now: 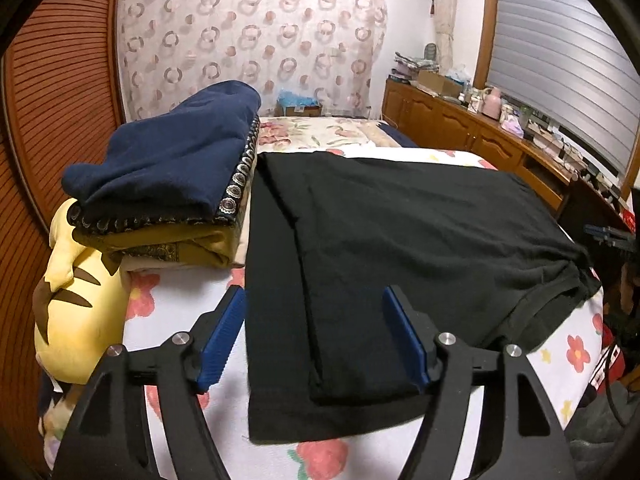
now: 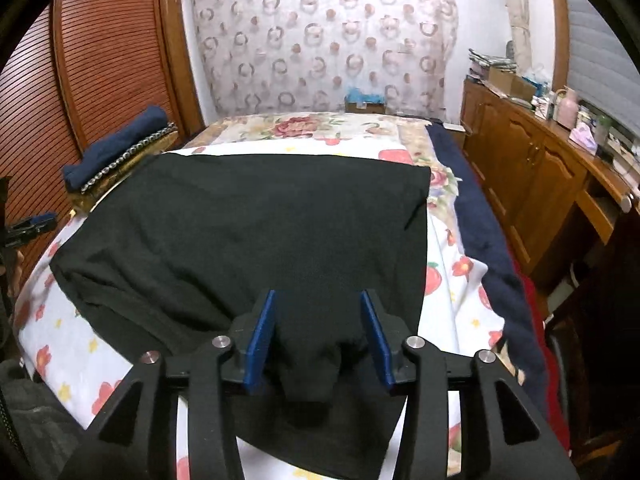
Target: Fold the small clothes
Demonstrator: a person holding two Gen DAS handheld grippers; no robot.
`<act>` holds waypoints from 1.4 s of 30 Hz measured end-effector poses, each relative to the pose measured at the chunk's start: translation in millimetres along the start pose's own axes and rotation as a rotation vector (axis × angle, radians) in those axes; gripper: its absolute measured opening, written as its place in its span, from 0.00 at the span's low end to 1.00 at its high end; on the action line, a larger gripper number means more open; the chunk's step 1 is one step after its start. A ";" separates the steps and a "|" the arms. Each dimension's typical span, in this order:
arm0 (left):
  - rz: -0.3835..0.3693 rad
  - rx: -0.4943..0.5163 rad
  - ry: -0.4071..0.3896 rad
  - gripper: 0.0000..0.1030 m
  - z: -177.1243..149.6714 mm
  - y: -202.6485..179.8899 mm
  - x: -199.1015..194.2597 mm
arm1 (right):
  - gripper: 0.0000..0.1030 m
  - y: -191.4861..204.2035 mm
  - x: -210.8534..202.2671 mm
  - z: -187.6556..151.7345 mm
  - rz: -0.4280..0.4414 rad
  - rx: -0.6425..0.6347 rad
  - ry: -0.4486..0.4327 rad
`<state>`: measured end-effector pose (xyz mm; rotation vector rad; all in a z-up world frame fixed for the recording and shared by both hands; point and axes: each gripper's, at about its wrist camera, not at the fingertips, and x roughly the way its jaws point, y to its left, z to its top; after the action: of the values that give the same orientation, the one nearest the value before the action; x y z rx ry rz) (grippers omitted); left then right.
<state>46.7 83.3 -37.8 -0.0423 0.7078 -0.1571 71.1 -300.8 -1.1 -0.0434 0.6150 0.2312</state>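
Note:
A black garment (image 1: 400, 240) lies spread on the flowered bed sheet (image 1: 180, 312), with one side folded over lengthwise. It also shows in the right wrist view (image 2: 260, 224). My left gripper (image 1: 316, 312) is open, its blue pads standing either side of the folded strip near the garment's near edge. My right gripper (image 2: 318, 312) is open over the garment's near corner, with a bunched bit of black cloth (image 2: 316, 364) lying between the jaws, not pinched.
A pile of folded clothes, navy on top (image 1: 168, 160), sits at the bed's left by a yellow plush toy (image 1: 76, 304). A wooden slatted wardrobe (image 1: 52, 100) is at left. A cluttered wooden sideboard (image 2: 532, 160) runs along the right. A navy blanket (image 2: 480, 224) edges the bed.

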 end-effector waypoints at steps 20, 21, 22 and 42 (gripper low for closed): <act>0.066 -0.015 0.070 0.69 -18.9 2.8 20.2 | 0.44 -10.7 10.8 -43.0 -0.042 0.104 -0.034; 0.074 -0.010 0.081 0.69 -22.0 2.7 22.1 | 0.44 -10.2 11.3 -42.7 -0.045 0.102 -0.034; 0.079 -0.008 0.089 0.69 -24.8 2.8 23.6 | 0.46 -10.5 12.1 -43.8 -0.047 0.095 -0.032; 0.022 0.010 0.147 0.42 -34.1 -4.1 26.9 | 0.73 -14.5 3.9 -41.2 -0.061 0.073 -0.011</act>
<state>44.2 75.4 -80.6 -0.0136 0.8534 -0.1436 54.1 -318.6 -37.4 0.0096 0.6096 0.1497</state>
